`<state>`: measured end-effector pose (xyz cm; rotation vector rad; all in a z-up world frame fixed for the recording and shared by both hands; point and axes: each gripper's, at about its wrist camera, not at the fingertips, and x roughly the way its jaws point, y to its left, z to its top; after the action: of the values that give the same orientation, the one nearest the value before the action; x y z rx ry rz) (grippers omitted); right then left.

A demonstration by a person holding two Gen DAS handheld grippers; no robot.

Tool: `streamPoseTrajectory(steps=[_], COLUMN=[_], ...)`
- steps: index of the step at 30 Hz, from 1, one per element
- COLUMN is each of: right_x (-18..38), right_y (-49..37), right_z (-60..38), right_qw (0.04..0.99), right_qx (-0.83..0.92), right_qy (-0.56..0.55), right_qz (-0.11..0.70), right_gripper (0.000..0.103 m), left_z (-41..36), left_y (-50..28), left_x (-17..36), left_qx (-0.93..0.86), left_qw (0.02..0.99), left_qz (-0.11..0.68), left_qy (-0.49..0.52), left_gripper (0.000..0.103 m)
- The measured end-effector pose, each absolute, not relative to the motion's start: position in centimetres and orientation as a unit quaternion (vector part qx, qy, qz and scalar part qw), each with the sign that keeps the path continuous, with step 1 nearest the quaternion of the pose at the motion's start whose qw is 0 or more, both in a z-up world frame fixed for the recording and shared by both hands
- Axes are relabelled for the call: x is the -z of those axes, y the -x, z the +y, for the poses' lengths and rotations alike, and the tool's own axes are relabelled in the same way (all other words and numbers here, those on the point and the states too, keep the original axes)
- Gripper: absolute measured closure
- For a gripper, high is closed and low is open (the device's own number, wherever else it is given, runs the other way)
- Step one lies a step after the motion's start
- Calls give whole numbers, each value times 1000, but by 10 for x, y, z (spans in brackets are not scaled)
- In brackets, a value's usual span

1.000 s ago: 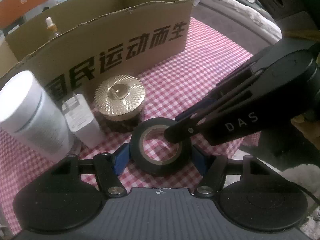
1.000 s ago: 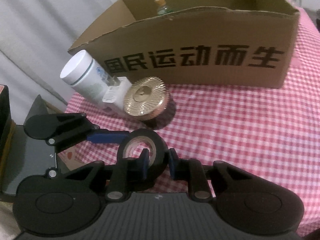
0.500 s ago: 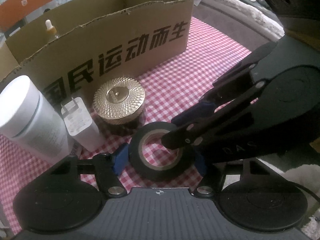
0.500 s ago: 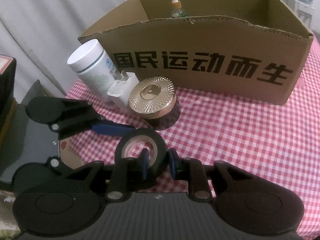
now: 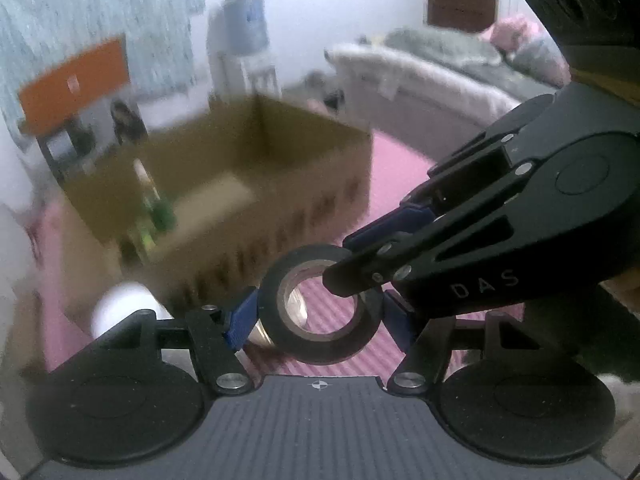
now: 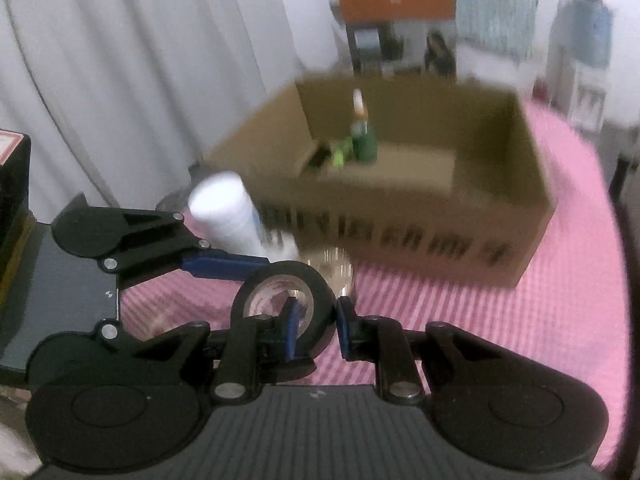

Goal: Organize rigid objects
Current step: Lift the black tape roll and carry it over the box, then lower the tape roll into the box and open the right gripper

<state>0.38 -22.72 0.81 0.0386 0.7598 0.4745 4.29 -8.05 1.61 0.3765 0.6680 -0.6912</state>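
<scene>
- Right tongs (image 6: 314, 316) were pinched narrow across the wall of the tape roll (image 6: 284, 306): one finger inside the core, one on the outer face.
- Left tongs (image 5: 316, 320) sat wide around the same roll, blue pads either side; contact couldn't be told from the left view.
- Roll was held up off the pink cloth (image 6: 500, 328), in front of the cardboard box (image 6: 532, 184).
- Handling, my read: light, stiff ring, slick vinyl outside, not fragile. A wall pinch is solid but lets it pivot; across the outer diameter would be steadier.
- Box already held a dropper bottle (image 6: 362, 136); a white bottle (image 6: 228, 212) and a gold-lidded jar (image 6: 332, 270) stood outside, just in front of it. Background was blurred.
</scene>
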Motion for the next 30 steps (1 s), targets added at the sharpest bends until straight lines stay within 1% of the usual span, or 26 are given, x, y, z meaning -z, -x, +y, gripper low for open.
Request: streamPoseTrajectory(steps=[2, 5, 10, 15, 19, 24, 30], right_x=[-29, -53, -75, -70, -51, -25, -5], right_y=[-3, -17, -67, -146, -205, -253, -285], right_z=[-230, -233, -239, -245, -248, -251, -245], right_qw=[910, 916, 907, 880, 855, 832, 817], right_qx=[-231, -240, -260, -279, -283, -280, -272], right_qy=[-8, 0, 0, -22, -37, -43, -20], right_qz=[343, 323, 331, 384, 432, 477, 508], right_gripper=[81, 81, 81, 81, 81, 82, 83], left_z=[-81, -83, -86, -88, -91, -94, -105], left_y=[-45, -59, -108, -177, -227, -263, -282], left_x=[-33, -52, -65, -57, -37, -14, 2], left_qx=[327, 323, 319, 315, 308, 302, 288], left_qw=[877, 880, 871, 843, 819, 802, 796], left_qz=[296, 285, 317, 399, 462, 499, 511], left_qy=[-190, -198, -198, -175, -148, -128, -150], left_gripper=[37, 37, 37, 37, 37, 37, 37])
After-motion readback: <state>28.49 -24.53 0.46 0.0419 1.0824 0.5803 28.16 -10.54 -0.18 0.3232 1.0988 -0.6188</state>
